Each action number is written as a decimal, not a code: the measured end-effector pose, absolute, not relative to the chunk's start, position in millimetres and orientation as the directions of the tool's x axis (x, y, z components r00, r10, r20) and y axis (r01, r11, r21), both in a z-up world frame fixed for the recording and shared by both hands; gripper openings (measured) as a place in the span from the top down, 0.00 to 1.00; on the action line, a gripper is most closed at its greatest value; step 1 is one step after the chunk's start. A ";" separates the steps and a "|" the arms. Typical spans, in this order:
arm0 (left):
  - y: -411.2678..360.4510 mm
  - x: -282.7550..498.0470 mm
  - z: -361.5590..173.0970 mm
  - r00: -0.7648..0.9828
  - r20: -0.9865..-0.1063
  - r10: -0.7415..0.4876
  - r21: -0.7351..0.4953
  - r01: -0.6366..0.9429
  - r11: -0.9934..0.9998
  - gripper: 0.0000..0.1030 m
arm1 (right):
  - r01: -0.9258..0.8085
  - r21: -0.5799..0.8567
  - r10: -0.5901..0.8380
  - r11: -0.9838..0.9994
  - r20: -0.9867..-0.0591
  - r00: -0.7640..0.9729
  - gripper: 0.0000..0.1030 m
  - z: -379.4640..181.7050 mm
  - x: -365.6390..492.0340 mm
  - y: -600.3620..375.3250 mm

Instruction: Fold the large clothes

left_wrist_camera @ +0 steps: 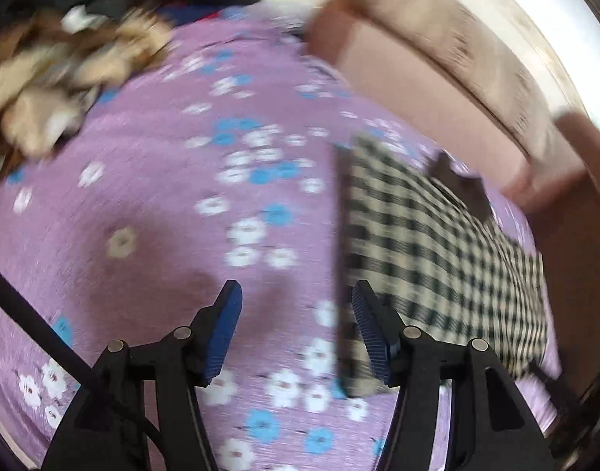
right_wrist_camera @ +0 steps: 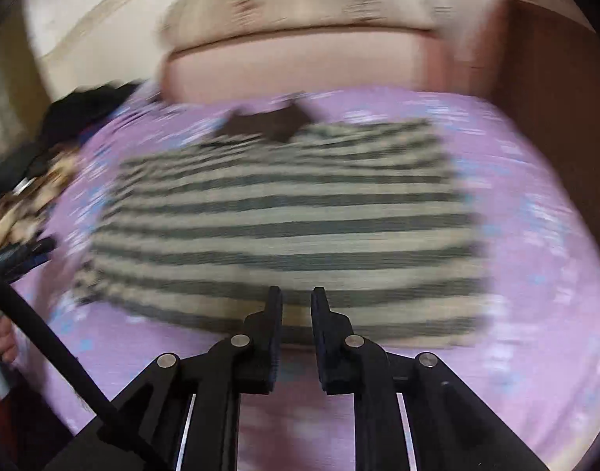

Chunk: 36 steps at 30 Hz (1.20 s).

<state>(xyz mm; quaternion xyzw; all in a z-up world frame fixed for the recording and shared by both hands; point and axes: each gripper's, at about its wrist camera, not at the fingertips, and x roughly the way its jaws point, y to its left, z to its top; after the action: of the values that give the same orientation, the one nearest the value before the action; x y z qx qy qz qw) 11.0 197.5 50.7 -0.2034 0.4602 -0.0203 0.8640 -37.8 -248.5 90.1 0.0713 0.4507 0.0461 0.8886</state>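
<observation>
Checked garment (right_wrist_camera: 284, 227): lies flat on the bed, folded to a rough rectangle, dark collar (right_wrist_camera: 268, 123) at its far end toward the sofa. It appears already reduced from full spread; both views are smeared by motion, so crease lines cannot be confirmed.

Right gripper (right_wrist_camera: 296, 314): over the near hem, jaws a narrow gap apart, nothing between them. Whether the tips touch cloth cannot be told.

Left gripper (left_wrist_camera: 296, 314): beside the garment's long edge (left_wrist_camera: 341, 274), jaws wide apart and empty, one fingertip over the edge, the other over bare bedcover (left_wrist_camera: 150, 204).

Judgement: a fold is between grasps, neither gripper holding. The next move calls for each to close on a hem corner, pinching all layers, then carry the near end toward the collar.

Surroundings: heap of other clothes (left_wrist_camera: 64, 78) at the bed's far left; sofa (right_wrist_camera: 300, 39) beyond.
</observation>
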 end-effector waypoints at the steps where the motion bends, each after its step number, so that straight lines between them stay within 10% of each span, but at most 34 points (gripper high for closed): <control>1: 208.4 10.8 49.1 0.580 -0.786 -0.216 -0.384 -0.183 0.905 0.44 | -0.070 0.175 0.184 0.982 -0.797 0.575 0.86 86.4 -32.0 -224.0; 5: 236.7 7.2 59.3 0.627 -0.769 -0.125 -0.350 -0.250 0.903 0.44 | -0.265 0.161 0.283 0.951 -0.802 0.527 0.83 81.7 -28.0 -135.5; 8: 248.0 4.0 61.1 0.634 -0.772 -0.043 -0.296 -0.298 0.908 0.44 | -0.400 0.069 0.287 0.914 -0.806 0.517 0.61 78.9 -34.2 -82.1; 36: 221.0 9.6 65.9 0.677 -0.734 0.052 -0.167 -0.254 0.953 0.42 | -0.441 -0.448 0.034 0.778 -0.670 0.741 0.61 26.8 -48.5 10.4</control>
<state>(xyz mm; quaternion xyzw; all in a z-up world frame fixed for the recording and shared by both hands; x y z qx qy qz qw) 9.6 221.0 65.9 -0.1289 0.3929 0.0843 0.9066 -48.5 10.4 26.8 -0.3049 0.3336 0.1346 0.8818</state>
